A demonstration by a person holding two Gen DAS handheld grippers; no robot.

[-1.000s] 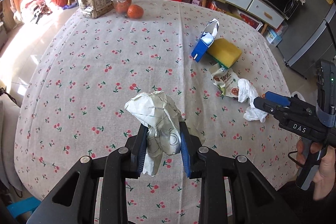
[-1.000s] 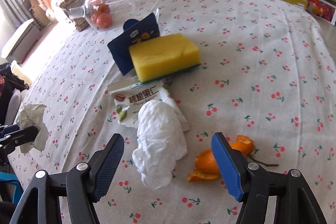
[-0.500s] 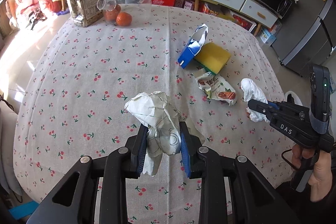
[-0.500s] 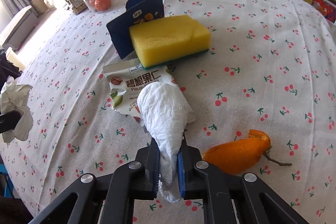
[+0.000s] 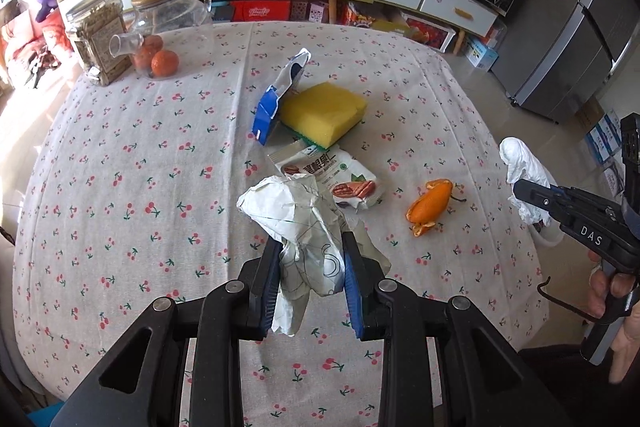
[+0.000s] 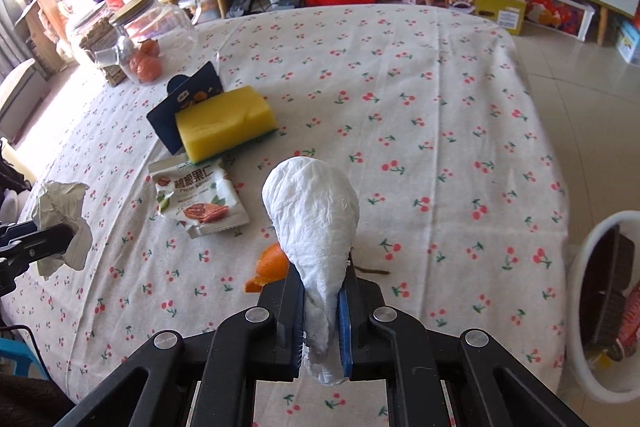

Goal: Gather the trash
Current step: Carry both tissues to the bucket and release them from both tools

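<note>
Both grippers loaded, nothing dropped off yet from what I can see.

Nearest: my right gripper [image 6: 322,327] has its fingers pinched tight on the white tissue wad [image 6: 314,215], held clear above the tablecloth [image 6: 440,87]. My left gripper [image 5: 310,287] is clamped on the crumpled paper [image 5: 296,215], also lifted off the table; most of the paper bunches out above the pads.

White bin [image 6: 580,307] sits off the table edge at the right of the right wrist view, just beside the table and already holding some dark and red packaging. I judge that's the drop target for both loads. It doesn't show in the left wrist view beyond a pale sliver behind the right gripper, so I can't confirm it there.

Left on the table, going outward: orange peel [image 5: 430,205] just past the grippers, then the nut snack wrapper [image 5: 340,175] lying flat, then the blue carton [image 5: 276,99], torn open and propped against the yellow sponge [image 5: 324,111]. The sponge may not be trash; can't tell.

Far end: jar [image 5: 98,35], glass teapot [image 5: 168,7] and oranges [image 5: 160,61]. I'd leave those.

My estimate: under halfway. Two pieces in hand, three at least to go.
</note>
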